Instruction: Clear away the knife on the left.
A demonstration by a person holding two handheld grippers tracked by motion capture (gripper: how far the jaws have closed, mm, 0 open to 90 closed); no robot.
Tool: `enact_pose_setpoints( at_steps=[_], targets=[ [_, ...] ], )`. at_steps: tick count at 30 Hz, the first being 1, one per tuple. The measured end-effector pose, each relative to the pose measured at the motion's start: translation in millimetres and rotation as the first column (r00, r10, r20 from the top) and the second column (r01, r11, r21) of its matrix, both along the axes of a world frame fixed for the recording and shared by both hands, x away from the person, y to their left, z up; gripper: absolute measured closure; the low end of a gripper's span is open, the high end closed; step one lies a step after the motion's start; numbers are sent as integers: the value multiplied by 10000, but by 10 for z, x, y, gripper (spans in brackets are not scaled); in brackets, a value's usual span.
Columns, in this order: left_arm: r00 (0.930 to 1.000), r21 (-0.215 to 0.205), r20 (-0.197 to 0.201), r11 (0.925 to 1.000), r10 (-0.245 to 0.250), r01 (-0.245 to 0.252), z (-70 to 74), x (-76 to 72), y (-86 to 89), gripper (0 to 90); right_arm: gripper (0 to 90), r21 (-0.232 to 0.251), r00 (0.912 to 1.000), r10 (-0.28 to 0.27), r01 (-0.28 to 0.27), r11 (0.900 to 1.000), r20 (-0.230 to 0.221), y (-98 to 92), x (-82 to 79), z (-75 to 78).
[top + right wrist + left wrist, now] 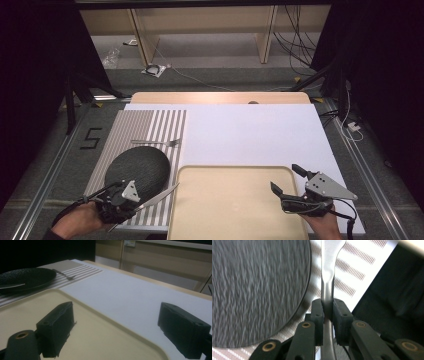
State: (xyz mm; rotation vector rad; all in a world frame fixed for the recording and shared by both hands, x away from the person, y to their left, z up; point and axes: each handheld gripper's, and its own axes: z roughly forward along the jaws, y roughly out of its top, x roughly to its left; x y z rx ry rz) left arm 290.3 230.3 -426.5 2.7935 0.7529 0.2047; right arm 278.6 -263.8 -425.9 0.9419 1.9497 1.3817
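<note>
While your hands stay at the near edge, the white sheet (250, 135) covers most of the surface (220, 97), flat and matte, with a strip of pale wood showing along its far side. Next in size is the cream tray (235, 200), a smooth rectangle with rounded corners and a low raised rim, lying at the near middle. To its left you have the grey-and-white striped mat (160, 127), which looks woven. On that mat sits the dark round plate (137, 170), its face rough and finely ridged like slate. Beyond the plate a slim metal fork (157, 142) lies across the stripes, apart from it.

Your left tongs (327, 308) are clenched on the knife (328, 270), the black pads pressing both sides of its smooth, grey metal handle. Seen from above, the knife (157, 196) angles from the tongs toward the tray over the mat's near right corner, just beside the plate; whether it is clear of the mat is hard to judge, since the close view is blurred.

Your right tongs (285, 182) are released, the two blocky black pads standing wide apart with nothing between them, over the tray's right edge.
</note>
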Motion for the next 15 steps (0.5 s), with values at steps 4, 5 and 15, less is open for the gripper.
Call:
enact_pose_setpoints(
  at_steps=[4,5,15],
  targets=[
    [9999,-350,162,9994,-41,47,57,25,-159,793,145,-23,10000,-8,8,10000,-16,-6,-3,3],
    [9997,-460,233,9989,-47,58,68,34,-199,793,145,-22,10000,-11,11,10000,-1,-6,-3,4],
    [9983,-1195,304,9914,-493,526,154,105,-618,793,145,-26,10000,-11,11,10000,0,-11,-9,10]
  ],
)
